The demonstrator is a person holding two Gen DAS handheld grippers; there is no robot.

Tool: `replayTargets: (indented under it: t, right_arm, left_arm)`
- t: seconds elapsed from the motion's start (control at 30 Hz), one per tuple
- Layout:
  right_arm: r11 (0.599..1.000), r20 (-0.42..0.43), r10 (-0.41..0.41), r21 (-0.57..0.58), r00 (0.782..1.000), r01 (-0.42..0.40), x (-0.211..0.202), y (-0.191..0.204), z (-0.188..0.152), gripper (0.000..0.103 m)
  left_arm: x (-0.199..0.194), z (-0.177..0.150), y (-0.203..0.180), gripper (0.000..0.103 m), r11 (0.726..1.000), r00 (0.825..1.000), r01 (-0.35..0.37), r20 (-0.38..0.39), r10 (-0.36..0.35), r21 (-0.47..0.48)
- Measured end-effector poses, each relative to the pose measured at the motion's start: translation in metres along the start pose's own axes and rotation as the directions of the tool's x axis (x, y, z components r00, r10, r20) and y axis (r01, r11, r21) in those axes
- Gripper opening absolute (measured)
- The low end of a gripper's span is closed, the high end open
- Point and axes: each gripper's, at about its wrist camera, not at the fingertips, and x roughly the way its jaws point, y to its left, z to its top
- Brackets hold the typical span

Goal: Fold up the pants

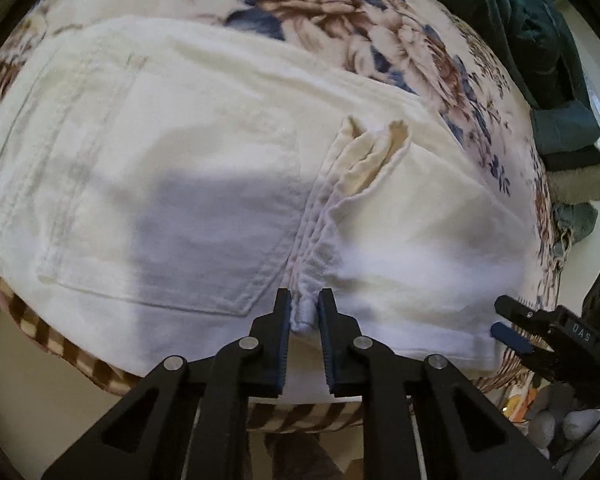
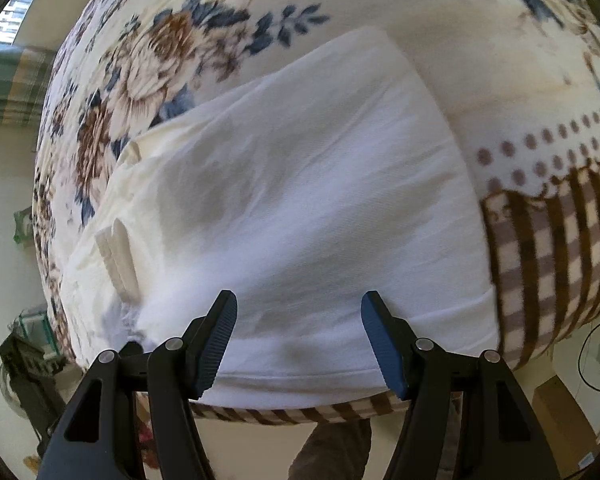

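Observation:
White pants (image 1: 220,168) lie spread on a floral bed cover (image 1: 320,12), back pocket (image 1: 148,208) up at the left. My left gripper (image 1: 304,312) is shut on the bunched seam of the pants at the near edge. In the right wrist view the pants (image 2: 300,200) lie folded over, their hem along the near edge. My right gripper (image 2: 298,316) is open and empty just above that near edge. It also shows at the right in the left wrist view (image 1: 512,320), beside the pants' corner.
Dark teal clothes (image 1: 540,60) are piled at the far right of the bed. A brown checked border (image 2: 552,260) runs along the bed's edge. The floor and a cardboard box (image 2: 564,420) lie beyond the edge.

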Motion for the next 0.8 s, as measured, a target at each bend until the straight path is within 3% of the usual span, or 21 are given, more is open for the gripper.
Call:
replayTargets:
  t: [0.1,0.2,0.27,0.3,0.4,0.47,0.63,0.7,0.73,0.8]
  right_arm:
    - [0.996,-0.004,-0.057,-0.062,0.998,0.056,0.002,0.01,-0.005,0.07]
    - [0.99,-0.006,-0.089,-0.111,0.996,0.088,0.002,0.021,-0.012,0.077]
    - [0.987,-0.015,-0.102,-0.127,0.995,0.099,0.002,0.026,-0.015,0.078]
    - [0.986,-0.019,-0.106,-0.132,0.994,0.102,0.002,0.028,-0.016,0.078]
    - [0.982,-0.012,-0.118,-0.147,0.993,0.115,0.002,0.034,-0.017,0.078]
    - [0.979,-0.009,-0.138,-0.154,0.99,0.135,0.006,0.037,-0.016,0.078]
    - [0.977,-0.016,-0.166,-0.141,0.986,0.163,0.019,0.041,-0.011,0.078]
    - [0.972,-0.014,-0.191,-0.145,0.982,0.187,0.023,0.044,-0.01,0.078]
    - [0.97,-0.012,-0.198,-0.148,0.98,0.194,0.025,0.046,-0.01,0.078]
    - [0.966,-0.01,-0.214,-0.155,0.977,0.209,0.027,0.05,-0.01,0.078]
  left_arm:
    - [-0.006,-0.004,0.003,0.026,1.0,1.0,0.002,-0.009,-0.003,-0.025]
    - [-0.025,-0.012,0.016,0.044,0.996,0.999,0.028,0.036,-0.025,-0.079]
    - [-0.037,-0.016,0.028,0.082,0.993,0.998,0.035,0.06,-0.028,-0.112]
    - [-0.045,-0.019,0.038,0.089,0.99,0.997,0.034,0.071,-0.024,-0.139]
    - [-0.061,-0.027,0.073,0.089,0.966,0.992,0.054,0.121,-0.024,-0.252]
    - [-0.07,-0.033,0.105,0.089,0.928,0.982,0.073,0.187,-0.003,-0.366]
    - [-0.073,-0.035,0.175,0.089,0.79,0.954,0.185,0.3,-0.002,-0.585]
    - [-0.073,-0.032,0.192,0.088,0.754,0.937,0.232,0.35,-0.003,-0.615]
    - [-0.073,-0.03,0.201,0.085,0.733,0.926,0.264,0.378,-0.01,-0.627]
    - [-0.074,-0.022,0.206,0.064,0.731,0.902,0.304,0.431,-0.016,-0.61]
